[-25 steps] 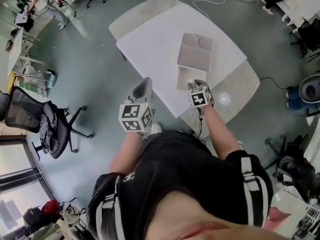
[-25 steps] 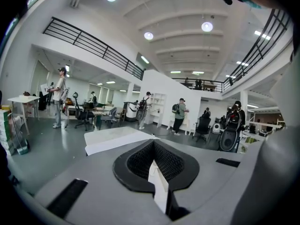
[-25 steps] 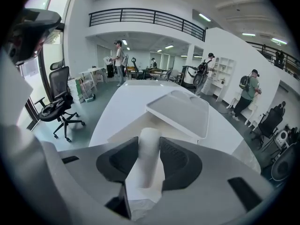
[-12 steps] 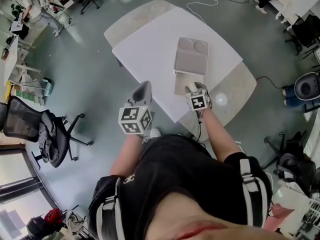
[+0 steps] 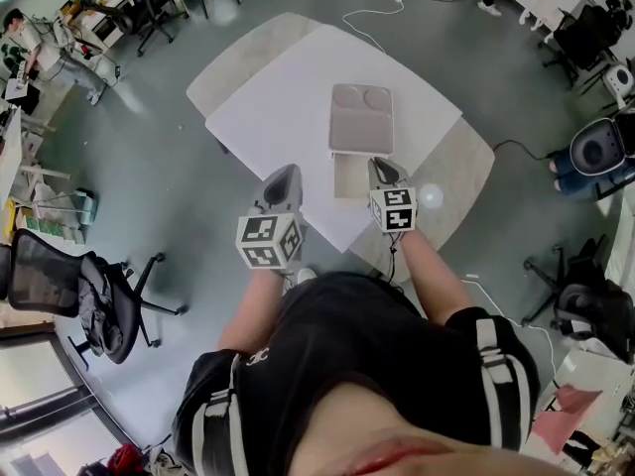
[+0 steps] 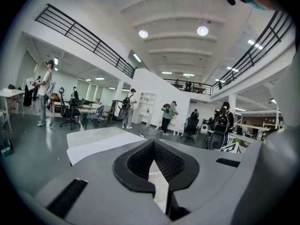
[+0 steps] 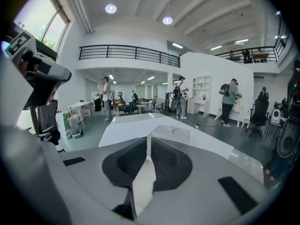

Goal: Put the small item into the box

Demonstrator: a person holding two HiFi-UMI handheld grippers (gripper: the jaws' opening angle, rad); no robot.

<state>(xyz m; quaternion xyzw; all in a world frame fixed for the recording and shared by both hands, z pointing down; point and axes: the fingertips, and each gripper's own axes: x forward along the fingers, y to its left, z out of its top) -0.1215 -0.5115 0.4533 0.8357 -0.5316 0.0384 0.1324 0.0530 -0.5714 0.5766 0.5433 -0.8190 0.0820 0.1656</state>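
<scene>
Now, right gripper (image 5: pixel 383 170): closing on nothing, a slit left; it likely carries no item to the box (image 5: pixel 361 119).
Left gripper (image 5: pixel 284 179): clenched, empty.

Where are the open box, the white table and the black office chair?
open box (image 5: pixel 361 117): head view, on its lid with two round hollows.
white table (image 5: pixel 278 107): head view, on the bare top left of the box.
black office chair (image 5: pixel 40 271): head view, on its mesh backrest.
</scene>
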